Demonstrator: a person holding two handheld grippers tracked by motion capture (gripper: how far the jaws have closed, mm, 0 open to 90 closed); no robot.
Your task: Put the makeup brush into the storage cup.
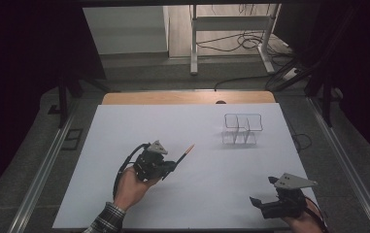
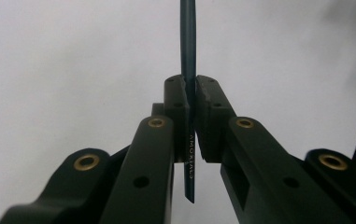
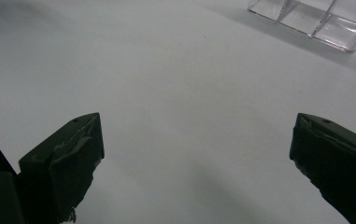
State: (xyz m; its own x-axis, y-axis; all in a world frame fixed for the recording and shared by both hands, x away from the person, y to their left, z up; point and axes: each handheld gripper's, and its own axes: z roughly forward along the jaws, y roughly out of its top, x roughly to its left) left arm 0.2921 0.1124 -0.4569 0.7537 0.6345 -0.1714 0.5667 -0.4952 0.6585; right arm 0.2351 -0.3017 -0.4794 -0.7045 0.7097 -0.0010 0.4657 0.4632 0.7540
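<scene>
Black fingers of the right gripper (image 1: 262,194) stand wide apart with nothing between them, low at the near right corner of the white counter (image 1: 124,145). Judging by that posture, this hand is parked out of the way and ready, since the work in hand belongs to the other side.

Farther in, the left gripper (image 1: 173,165) is clamped on a slim dark pencil (image 1: 185,153). In the left gripper view the pads press its shaft from both sides, a short printed end hanging below the grip and the long part running on ahead. Holding it near one end likely leaves most of the length free to lead into a slot. In the high view its orange tip points away from the person, up and to the right.

Beyond, well apart from the pencil, stands a clear divided holder (image 1: 242,130), its compartments open at the top, probably where the pencil is headed.
</scene>
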